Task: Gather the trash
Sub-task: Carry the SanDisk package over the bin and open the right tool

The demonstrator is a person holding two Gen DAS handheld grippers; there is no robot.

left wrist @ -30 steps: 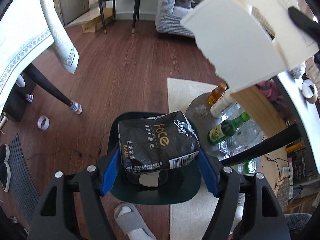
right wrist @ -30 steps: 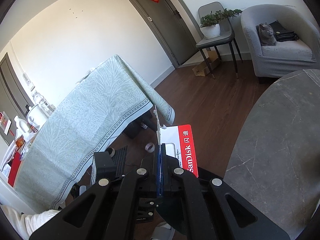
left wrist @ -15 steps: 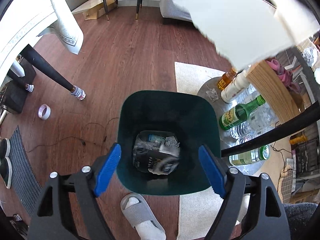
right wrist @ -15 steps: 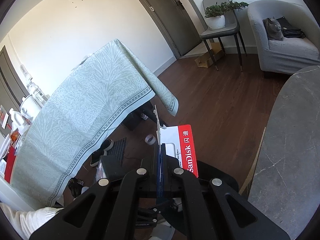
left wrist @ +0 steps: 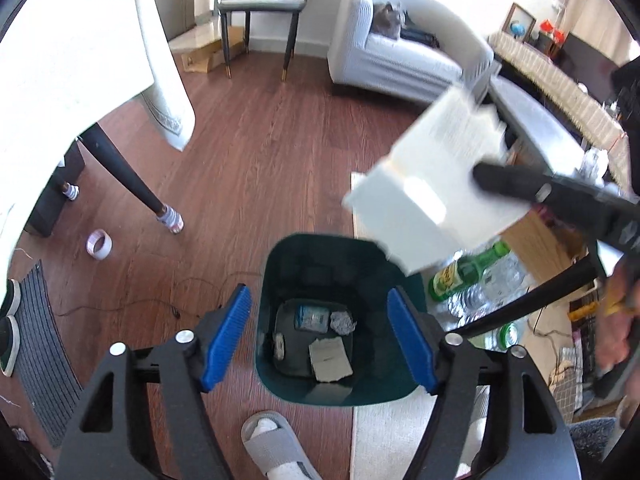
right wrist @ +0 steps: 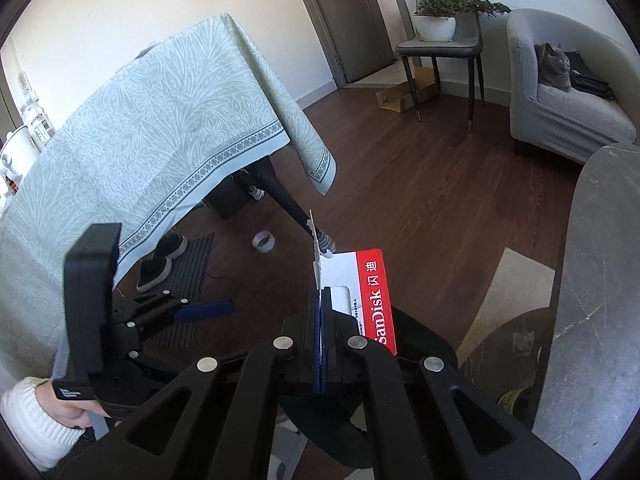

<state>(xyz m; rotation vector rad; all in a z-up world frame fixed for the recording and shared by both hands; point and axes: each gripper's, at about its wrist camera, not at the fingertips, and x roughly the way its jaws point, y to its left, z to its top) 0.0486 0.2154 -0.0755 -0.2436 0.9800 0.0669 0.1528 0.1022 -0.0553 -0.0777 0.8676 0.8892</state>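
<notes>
A dark green trash bin (left wrist: pixel 276 264) stands on the wood floor below my left gripper (left wrist: pixel 319 336), which is open and empty above it. Inside the bin lie a black packet, a crumpled wad and a paper scrap (left wrist: pixel 330 359). My right gripper (right wrist: pixel 320 300) is shut on a torn white and red SanDisk card package (right wrist: pixel 370 292). In the left wrist view the package (left wrist: pixel 432 200) hangs above the bin's right rim, held by the right gripper's black finger (left wrist: pixel 516 184). The left gripper also shows in the right wrist view (right wrist: pixel 200 309).
Bottles (left wrist: pixel 468 270) stand on a low shelf right of the bin, under a grey table (right wrist: pixel 600 272). A clothed table (right wrist: pixel 160 120) and its leg (left wrist: pixel 124 172) are at left. A tape roll (left wrist: pixel 99 244), a slippered foot (left wrist: pixel 276 448), a rug, an armchair with a cat (right wrist: pixel 554 64).
My left gripper opened and dropped the black packet into the bin. My right gripper has brought the card package down toward the bin's right side.
</notes>
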